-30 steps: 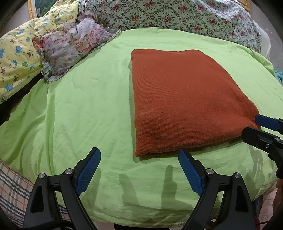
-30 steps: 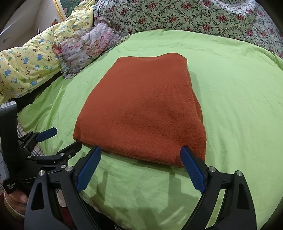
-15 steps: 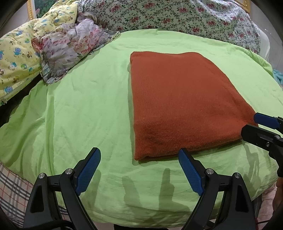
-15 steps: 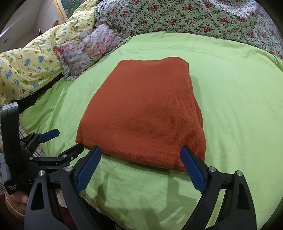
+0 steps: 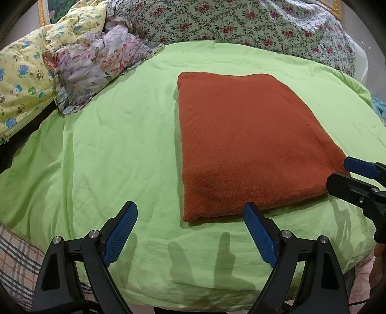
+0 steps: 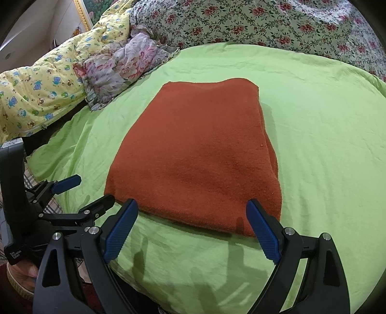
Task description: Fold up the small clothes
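Observation:
A rust-orange knit garment lies folded into a flat rectangle on the green bedsheet; it also shows in the right wrist view. My left gripper is open and empty, just short of the garment's near left corner. My right gripper is open and empty at the garment's near edge. The right gripper also shows at the right edge of the left wrist view. The left gripper shows at the left of the right wrist view.
A crumpled floral cloth and a yellow cartoon-print quilt lie at the far left. A floral bedspread runs along the back. The bed's near edge drops off below the grippers, with plaid fabric at lower left.
Both grippers have drawn back slightly from the garment, staying open. The garment has not moved.

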Demonstrator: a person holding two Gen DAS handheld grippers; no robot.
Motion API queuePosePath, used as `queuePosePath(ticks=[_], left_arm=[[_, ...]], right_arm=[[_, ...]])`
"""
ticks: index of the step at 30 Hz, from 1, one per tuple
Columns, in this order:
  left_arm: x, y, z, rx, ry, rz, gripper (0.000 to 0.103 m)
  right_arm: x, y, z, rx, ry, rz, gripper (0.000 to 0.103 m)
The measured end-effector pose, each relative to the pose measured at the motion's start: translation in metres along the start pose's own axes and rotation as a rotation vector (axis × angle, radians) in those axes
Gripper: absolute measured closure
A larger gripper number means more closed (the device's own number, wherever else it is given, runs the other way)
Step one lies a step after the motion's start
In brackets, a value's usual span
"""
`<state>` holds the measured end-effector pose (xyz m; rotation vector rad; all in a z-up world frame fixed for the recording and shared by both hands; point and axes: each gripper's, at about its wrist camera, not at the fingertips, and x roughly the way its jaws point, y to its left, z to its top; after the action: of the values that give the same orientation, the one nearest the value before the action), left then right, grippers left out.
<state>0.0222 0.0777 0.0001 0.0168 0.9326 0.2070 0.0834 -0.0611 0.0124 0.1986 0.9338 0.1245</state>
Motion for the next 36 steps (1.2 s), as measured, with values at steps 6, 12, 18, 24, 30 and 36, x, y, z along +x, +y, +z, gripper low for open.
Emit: queuePosePath(ticks=[6,12,18,24,30,36], left_arm=[[0.002,0.004,0.005,-0.019,0.003,-0.014,0.013],[0.002,0.004,0.009,-0.017,-0.007,-0.008,0.013],[0.004,0.009,0.014,-0.037,-0.008,-0.004,0.013],[0.009,0.01,0.016,-0.035,0.007,0.004,0.013],[0.007,0.009,0.018,-0.036,-0.001,0.012,0.013],[0.005,0.006,0.017,-0.028,-0.002,0.013,0.013]], right_arm=[[0.003,-0.004,0.001,0.008,0.005,0.004,0.012],[0.004,-0.012,0.006,0.01,0.006,0.011,0.012],[0.005,-0.016,0.011,0.013,0.009,0.015,0.012],[0.007,-0.023,0.014,0.026,0.004,0.024,0.012],[0.009,-0.028,0.017,0.033,0.009,0.039,0.012],[0.008,-0.028,0.021,0.026,0.001,0.051,0.012]])
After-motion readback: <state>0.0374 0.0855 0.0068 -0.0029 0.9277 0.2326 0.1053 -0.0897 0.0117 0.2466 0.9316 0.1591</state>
